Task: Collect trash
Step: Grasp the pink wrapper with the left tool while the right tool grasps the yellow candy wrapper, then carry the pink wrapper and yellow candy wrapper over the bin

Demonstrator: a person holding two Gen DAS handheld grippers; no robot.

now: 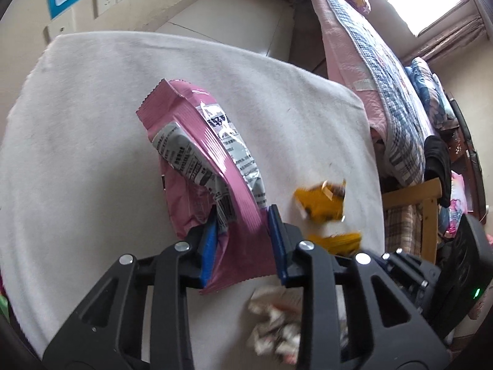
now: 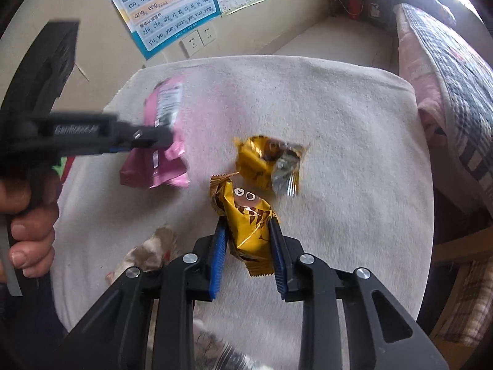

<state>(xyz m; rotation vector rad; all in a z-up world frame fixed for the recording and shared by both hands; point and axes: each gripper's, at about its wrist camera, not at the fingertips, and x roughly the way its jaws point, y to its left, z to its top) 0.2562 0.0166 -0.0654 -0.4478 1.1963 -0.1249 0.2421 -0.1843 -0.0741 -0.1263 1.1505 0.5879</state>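
My left gripper is shut on a pink snack bag and holds it above the white cloth-covered table. It also shows in the right wrist view at the left with the pink bag. My right gripper is shut on a yellow snack wrapper, held over the table. A second yellow wrapper lies just beyond it, also seen in the left wrist view. A crumpled white wrapper lies near the table's front; it shows blurred in the right wrist view.
A bed with pink and plaid quilts stands to the right of the table. A wooden frame stands at the right. Wall sockets and posters are on the wall behind the table.
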